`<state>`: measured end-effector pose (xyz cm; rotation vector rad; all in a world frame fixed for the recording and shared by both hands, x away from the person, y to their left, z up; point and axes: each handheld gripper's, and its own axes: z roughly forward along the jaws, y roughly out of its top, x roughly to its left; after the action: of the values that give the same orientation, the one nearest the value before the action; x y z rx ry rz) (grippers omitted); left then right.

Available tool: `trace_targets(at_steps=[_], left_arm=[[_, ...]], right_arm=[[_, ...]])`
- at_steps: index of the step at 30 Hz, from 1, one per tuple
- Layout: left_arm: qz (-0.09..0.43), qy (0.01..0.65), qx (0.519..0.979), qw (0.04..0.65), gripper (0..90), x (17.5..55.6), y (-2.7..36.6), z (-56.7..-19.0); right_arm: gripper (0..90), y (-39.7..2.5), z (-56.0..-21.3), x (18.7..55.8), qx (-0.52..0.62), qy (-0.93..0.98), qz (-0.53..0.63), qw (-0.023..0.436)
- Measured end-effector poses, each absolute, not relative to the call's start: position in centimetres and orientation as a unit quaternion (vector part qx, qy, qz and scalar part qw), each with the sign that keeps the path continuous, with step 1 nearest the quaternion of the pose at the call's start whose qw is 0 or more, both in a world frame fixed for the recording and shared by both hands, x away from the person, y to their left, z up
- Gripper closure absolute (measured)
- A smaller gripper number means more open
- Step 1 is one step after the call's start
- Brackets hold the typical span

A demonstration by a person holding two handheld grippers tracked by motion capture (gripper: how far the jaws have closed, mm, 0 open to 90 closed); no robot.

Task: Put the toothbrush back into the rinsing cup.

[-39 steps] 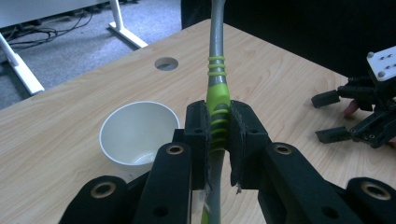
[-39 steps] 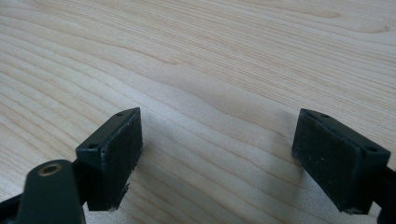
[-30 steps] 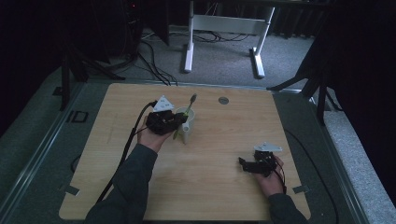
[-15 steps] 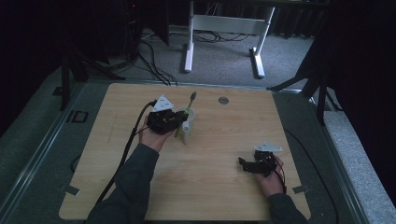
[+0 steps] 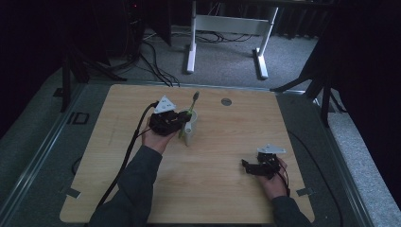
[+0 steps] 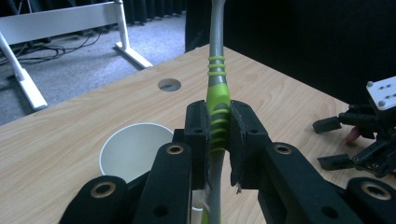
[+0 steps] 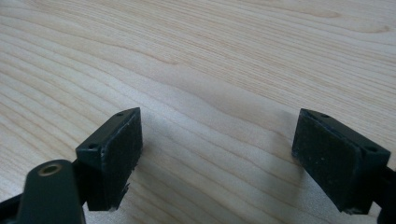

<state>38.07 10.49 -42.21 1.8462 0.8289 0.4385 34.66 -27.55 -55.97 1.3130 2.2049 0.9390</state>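
One toothbrush [image 6: 218, 100], clenched in the left gripper [image 6: 218, 135], stands above one white cup [image 6: 134, 150] on the surface [image 5: 227, 189]; the right gripper [image 7: 219, 154] rests released, well apart.

Both grippers, left gripper [image 5: 176, 122] and right gripper [image 5: 249, 166], are black with 2 blocky padded jaws, brass-ringed screw holes, grey 3-cornered top plates and trailing black cables; the person's sleeves [image 5: 137, 179] are dark grey.

You have one toothbrush [image 6: 218, 100], one white paper cup [image 6: 133, 150], two grippers and one wooden table [image 5: 227, 189] before you.
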Motion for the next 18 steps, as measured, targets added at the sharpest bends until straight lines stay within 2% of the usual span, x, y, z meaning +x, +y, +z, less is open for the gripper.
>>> trace_targets(at_steps=[18], left_arm=[[0.181, 0.349, 0.749, 0.533, 79.2, 38.38, 10.49, -42.32]], right_arm=[[15.9, -27.55, -55.98, 34.66, 0.47, 0.79, 0.336, 0.203]])
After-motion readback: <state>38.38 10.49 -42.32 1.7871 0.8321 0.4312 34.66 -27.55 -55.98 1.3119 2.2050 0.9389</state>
